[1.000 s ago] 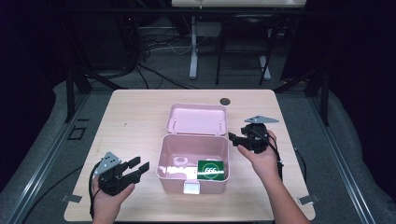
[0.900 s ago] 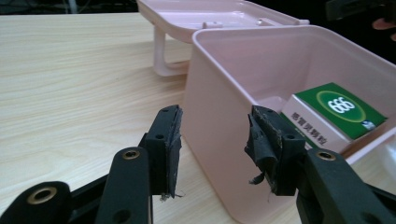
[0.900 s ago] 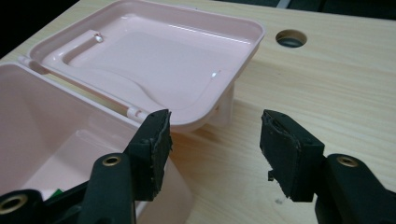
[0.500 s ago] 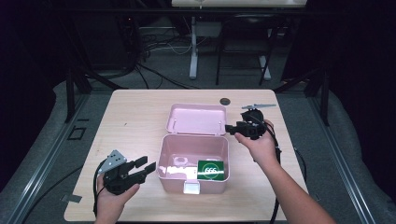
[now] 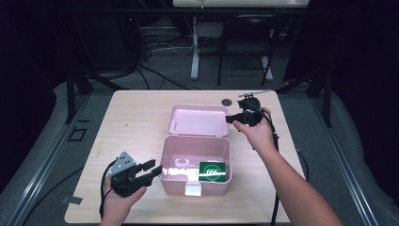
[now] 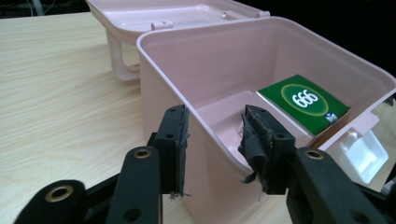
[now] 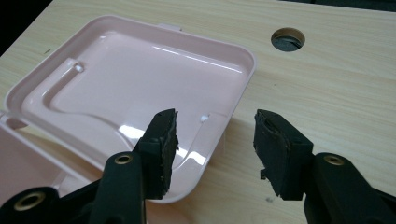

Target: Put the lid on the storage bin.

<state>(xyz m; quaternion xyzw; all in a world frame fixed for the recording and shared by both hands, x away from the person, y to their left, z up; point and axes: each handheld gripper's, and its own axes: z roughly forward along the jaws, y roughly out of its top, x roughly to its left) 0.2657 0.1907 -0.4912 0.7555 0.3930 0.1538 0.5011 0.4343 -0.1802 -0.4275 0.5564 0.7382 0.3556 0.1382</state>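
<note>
A pink plastic box (image 5: 195,181) stands open near the table's front, its lid (image 5: 197,120) laid back flat behind it. Inside lies a green packet marked 666 (image 5: 212,171), also seen in the left gripper view (image 6: 303,102). My left gripper (image 5: 153,170) is open at the box's front-left corner; its jaws straddle the box wall (image 6: 212,140), one outside and one inside. My right gripper (image 5: 231,118) is open at the lid's right edge; in the right gripper view (image 7: 215,133) its jaws flank the lid's corner (image 7: 219,135).
A round cable hole (image 5: 227,101) sits in the wooden table (image 5: 131,122) behind the lid, also visible in the right gripper view (image 7: 287,39). A white latch (image 5: 192,189) hangs on the box front. Dark floor, cables and table legs lie beyond the far edge.
My left gripper moved right to the box's front-left corner, its jaws now around the wall. My right gripper moved back and left to the lid's right edge.
</note>
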